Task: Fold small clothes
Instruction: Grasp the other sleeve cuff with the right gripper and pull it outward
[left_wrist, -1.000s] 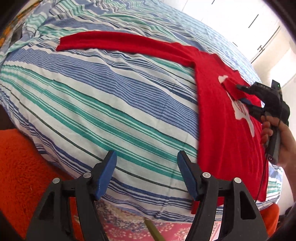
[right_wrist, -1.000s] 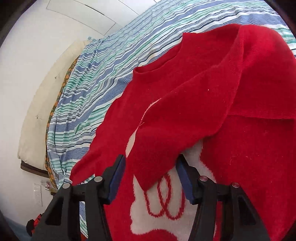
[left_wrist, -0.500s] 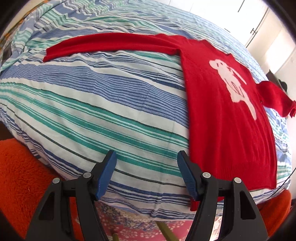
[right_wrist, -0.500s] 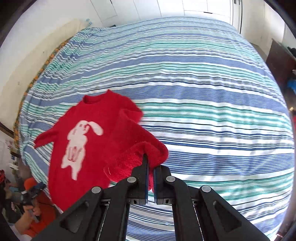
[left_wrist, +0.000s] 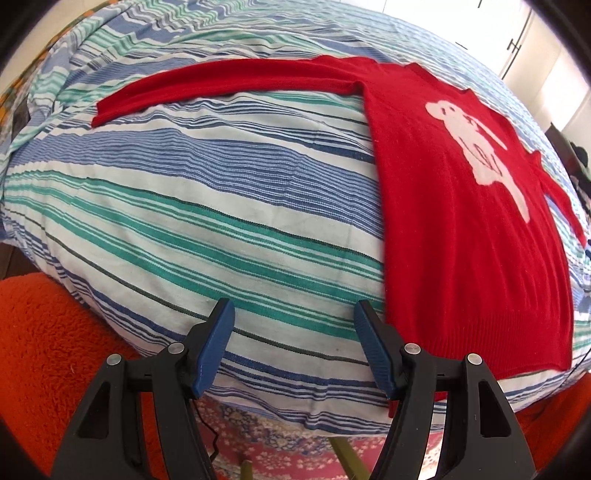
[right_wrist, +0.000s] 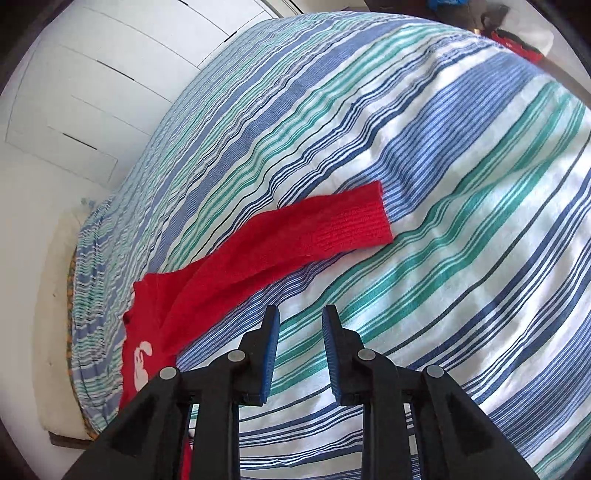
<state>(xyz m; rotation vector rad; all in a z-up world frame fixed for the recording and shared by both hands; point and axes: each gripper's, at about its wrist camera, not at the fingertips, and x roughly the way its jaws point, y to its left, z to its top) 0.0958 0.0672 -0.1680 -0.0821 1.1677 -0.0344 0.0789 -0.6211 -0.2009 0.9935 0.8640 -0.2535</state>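
A small red sweater with a white animal figure lies flat on the striped bedspread, face up. One sleeve stretches out to the left in the left wrist view. The other sleeve lies spread out straight in the right wrist view, ribbed cuff at its end. My left gripper hangs open over the bed's near edge, just left of the sweater's hem, holding nothing. My right gripper hovers over bare bedspread below the sleeve; its jaws are opening with nothing between them.
An orange fluffy rug lies on the floor beside the bed. White cupboard doors stand beyond the bed's far side. Dark and red items sit past the bed's far corner.
The right gripper carried the sleeve off the sweater's front and out to the side, let it go, and the sleeve now lies flat. The left gripper barely shifted.
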